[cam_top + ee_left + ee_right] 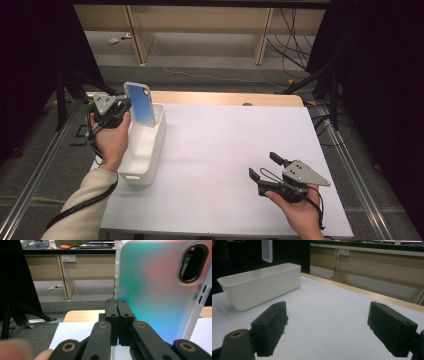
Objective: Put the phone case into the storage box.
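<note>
Black jaws rise from the bottom of the left gripper view, pressed together on the lower edge of a phone case [155, 290], so the left gripper [117, 305] is clenched on that case. Its frosted back shades from teal to pink, with an oval camera cutout near the upper corner and a pale translucent rim. From the high view the phone case [139, 103] stands roughly upright in the air, its long side near vertical, raised above the far end of a white bin [145, 150], with the left gripper [121, 106] at its left edge and the person's left hand [111, 140] beneath, beside the bin's left wall. That long, narrow bin sits on the left part of a white table [215, 150]; in the right gripper view the white bin [259, 287] lies well off, with the bottom end of the case hanging above its far end. Well apart, near the front right of the table, the right gripper [265, 167] is held in the right hand [297, 212], its two jaws spread wide with nothing between them, above bare tabletop.
</note>
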Tool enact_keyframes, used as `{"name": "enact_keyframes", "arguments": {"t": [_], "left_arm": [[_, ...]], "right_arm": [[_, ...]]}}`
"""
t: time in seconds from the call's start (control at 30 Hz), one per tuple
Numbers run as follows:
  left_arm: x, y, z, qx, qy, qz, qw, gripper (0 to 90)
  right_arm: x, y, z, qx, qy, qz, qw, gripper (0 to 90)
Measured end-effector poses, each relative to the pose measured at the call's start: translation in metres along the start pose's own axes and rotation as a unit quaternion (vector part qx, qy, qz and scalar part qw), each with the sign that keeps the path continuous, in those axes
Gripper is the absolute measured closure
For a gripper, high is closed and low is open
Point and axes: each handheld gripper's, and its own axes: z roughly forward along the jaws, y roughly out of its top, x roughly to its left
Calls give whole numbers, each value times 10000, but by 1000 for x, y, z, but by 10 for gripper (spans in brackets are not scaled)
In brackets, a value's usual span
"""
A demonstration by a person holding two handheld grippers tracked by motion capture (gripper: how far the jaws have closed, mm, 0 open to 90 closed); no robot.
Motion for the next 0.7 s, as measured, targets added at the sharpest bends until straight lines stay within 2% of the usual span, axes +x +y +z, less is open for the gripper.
{"name": "enact_keyframes", "arguments": {"t": [0.7], "left_arm": [[8, 3, 9, 10, 100, -55, 9999, 884]], "right_arm": [[-1, -1, -4, -36, 37, -2, 10000, 171]]}}
